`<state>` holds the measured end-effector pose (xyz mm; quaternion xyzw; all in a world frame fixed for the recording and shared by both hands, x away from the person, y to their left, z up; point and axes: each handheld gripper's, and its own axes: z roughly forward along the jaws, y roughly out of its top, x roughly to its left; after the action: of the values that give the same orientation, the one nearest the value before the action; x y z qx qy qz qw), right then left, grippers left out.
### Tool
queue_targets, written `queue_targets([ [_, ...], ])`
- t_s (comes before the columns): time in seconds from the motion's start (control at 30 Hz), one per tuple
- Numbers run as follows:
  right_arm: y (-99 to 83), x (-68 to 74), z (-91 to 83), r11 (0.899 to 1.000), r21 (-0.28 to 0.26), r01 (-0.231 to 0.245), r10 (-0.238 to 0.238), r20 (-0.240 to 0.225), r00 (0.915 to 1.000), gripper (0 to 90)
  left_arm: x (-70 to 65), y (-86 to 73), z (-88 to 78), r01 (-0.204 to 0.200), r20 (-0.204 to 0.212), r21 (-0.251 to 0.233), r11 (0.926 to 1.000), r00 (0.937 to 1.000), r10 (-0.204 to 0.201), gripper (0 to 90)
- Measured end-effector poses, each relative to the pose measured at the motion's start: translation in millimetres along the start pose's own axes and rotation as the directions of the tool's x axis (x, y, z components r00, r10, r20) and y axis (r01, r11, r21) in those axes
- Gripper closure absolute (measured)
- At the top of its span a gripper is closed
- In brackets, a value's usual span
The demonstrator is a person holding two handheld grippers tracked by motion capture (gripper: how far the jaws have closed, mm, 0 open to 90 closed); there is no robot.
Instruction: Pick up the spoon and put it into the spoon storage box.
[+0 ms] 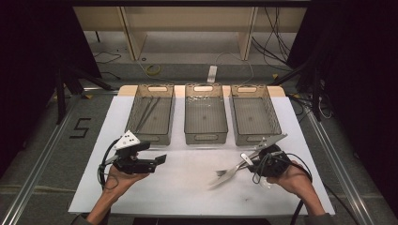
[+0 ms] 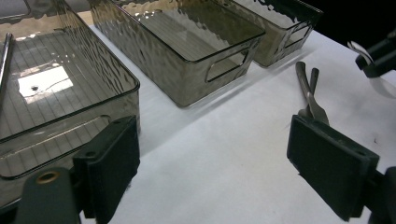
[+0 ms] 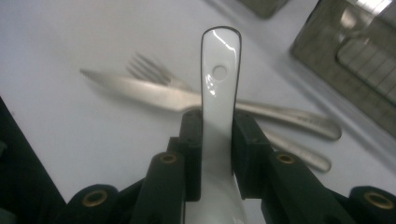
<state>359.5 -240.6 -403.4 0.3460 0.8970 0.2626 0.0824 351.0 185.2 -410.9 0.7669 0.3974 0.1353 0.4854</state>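
Observation:
My right gripper (image 3: 217, 130) is shut on the handle of a white ceramic spoon (image 3: 219, 70), which sticks out past the jaws and has a small hole near its end. It hangs a little above the white table top. Under it lie a steel fork (image 3: 149, 70) and a steel knife (image 3: 154, 91), side by side. In the high view the right gripper (image 1: 257, 163) is at the front right, with the fork (image 1: 221, 172) to its left. My left gripper (image 1: 162, 159) is at the front left, open, its pads (image 2: 112, 163) wide apart with nothing between them.
Three smoky clear plastic trays stand in a row at the back: left tray (image 1: 136, 101) with thin metal sticks (image 1: 148, 112) in it, middle tray (image 1: 190, 112), right tray (image 1: 272, 112). The white table top (image 1: 187, 187) ends close behind the trays and at both sides.

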Motion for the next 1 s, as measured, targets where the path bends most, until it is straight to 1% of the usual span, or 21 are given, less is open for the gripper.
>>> queue_targets([
  [0.03,8.6,-1.6,-1.7,1.000,-0.018,-0.002,0.002,-0.004,1.0000,76.0,0.3,0.1,-0.3,0.000,0.000,-0.002,1.0000,1.0000,0.000,16.6],
  [0.2,27.0,-6.5,-3.5,0.998,-0.066,-0.005,0.004,-0.011,0.9999,76.0,1.4,0.2,-1.4,-0.002,0.001,-0.013,0.9999,1.0000,0.002,16.5],
  [0.23,30.5,-7.9,-3.6,0.997,-0.075,-0.003,0.002,-0.011,0.9999,76.0,1.1,0.2,-1.4,0.005,-0.001,-0.019,0.9998,1.0000,-0.005,16.5],
  [0.27,30.5,-7.9,-3.6,0.997,-0.075,-0.003,0.002,-0.011,0.9999,76.0,1.4,0.3,-1.8,0.005,-0.001,-0.022,0.9997,1.0000,-0.005,16.5],
  [0.3,34.7,-9.2,-3.8,0.995,-0.096,-0.014,0.012,-0.022,0.9997,76.0,1.6,0.2,-2.2,0.005,0.000,-0.024,0.9997,1.0000,-0.005,16.5],
  [0.33,40.8,-12.0,-5.1,0.992,-0.127,-0.025,0.018,-0.056,0.9983,76.0,1.7,0.3,-2.4,0.005,-0.001,-0.025,0.9997,1.0000,-0.005,16.3],
  [0.4,43.3,-12.3,-5.6,0.991,-0.131,-0.027,0.020,-0.054,0.9984,76.0,2.1,0.2,-2.1,0.009,0.001,-0.028,0.9996,1.0000,-0.009,16.1],
  [0.43,47.4,-12.6,-6.0,0.990,-0.136,-0.022,0.015,-0.050,0.9986,76.0,2.2,0.2,-2.0,0.010,0.002,-0.028,0.9996,0.9999,-0.010,16.1],
  [0.47,53.5,-13.6,-6.9,0.988,-0.151,-0.026,0.018,-0.054,0.9984,76.0,2.1,0.1,-2.1,0.009,0.001,-0.029,0.9995,1.0000,-0.009,16.1],
  [0.6,64.8,-17.3,-7.7,0.982,-0.186,-0.037,0.027,-0.058,0.9979,76.0,1.9,0.4,-2.8,0.013,0.000,-0.044,0.9990,0.9999,-0.013,16.1],
  [0.63,68.8,-18.7,-7.9,0.979,-0.202,-0.042,0.030,-0.060,0.9977,76.0,2.0,0.5,-2.9,0.013,-0.001,-0.045,0.9989,0.9999,-0.013,16.1],
  [0.67,71.1,-19.1,-8.1,0.976,-0.212,-0.047,0.035,-0.062,0.9975,76.0,2.2,0.6,-3.0,0.011,-0.001,-0.044,0.9990,0.9999,-0.012,16.1],
  [0.7,71.1,-19.1,-8.1,0.976,-0.212,-0.047,0.035,-0.062,0.9975,76.0,2.2,0.7,-3.0,0.011,-0.002,-0.046,0.9989,0.9999,-0.011,16.1],
  [0.73,76.7,-20.2,-8.8,0.963,-0.262,-0.061,0.043,-0.077,0.9961,76.0,2.1,0.7,-3.2,0.010,-0.003,-0.048,0.9988,0.9999,-0.010,16.1],
  [0.77,78.5,-20.2,-8.8,0.960,-0.271,-0.069,0.048,-0.084,0.9953,76.1,2.1,0.6,-3.4,0.008,-0.005,-0.050,0.9987,1.0000,-0.009,16.1],
  [0.8,81.2,-20.3,-8.0,0.957,-0.281,-0.071,0.050,-0.081,0.9955,76.0,2.1,0.6,-3.7,0.010,-0.005,-0.052,0.9986,0.9999,-0.010,16.1],
  [0.83,81.2,-20.3,-8.0,0.957,-0.281,-0.071,0.050,-0.081,0.9955,76.0,2.0,0.6,-3.8,0.012,-0.005,-0.058,0.9983,0.9999,-0.013,16.1],
  [0.87,87.5,-21.1,-5.9,0.956,-0.285,-0.076,0.056,-0.077,0.9955,76.0,2.0,0.8,-4.0,0.015,-0.005,-0.065,0.9978,0.9999,-0.015,16.1],
  [0.9,87.5,-21.1,-5.9,0.956,-0.285,-0.076,0.056,-0.077,0.9955,76.0,2.1,0.8,-4.5,0.014,-0.003,-0.066,0.9977,0.9999,-0.014,16.1],
  [0.93,93.2,-23.1,-4.0,0.952,-0.296,-0.081,0.061,-0.077,0.9952,76.1,2.3,0.7,-5.0,0.016,-0.002,-0.071,0.9974,0.9999,-0.016,16.1],
  [1.0,95.9,-23.7,-3.4,0.951,-0.298,-0.086,0.065,-0.080,0.9947,76.0,2.5,0.8,-5.5,0.019,-0.002,-0.075,0.9970,0.9998,-0.019,16.1],
])
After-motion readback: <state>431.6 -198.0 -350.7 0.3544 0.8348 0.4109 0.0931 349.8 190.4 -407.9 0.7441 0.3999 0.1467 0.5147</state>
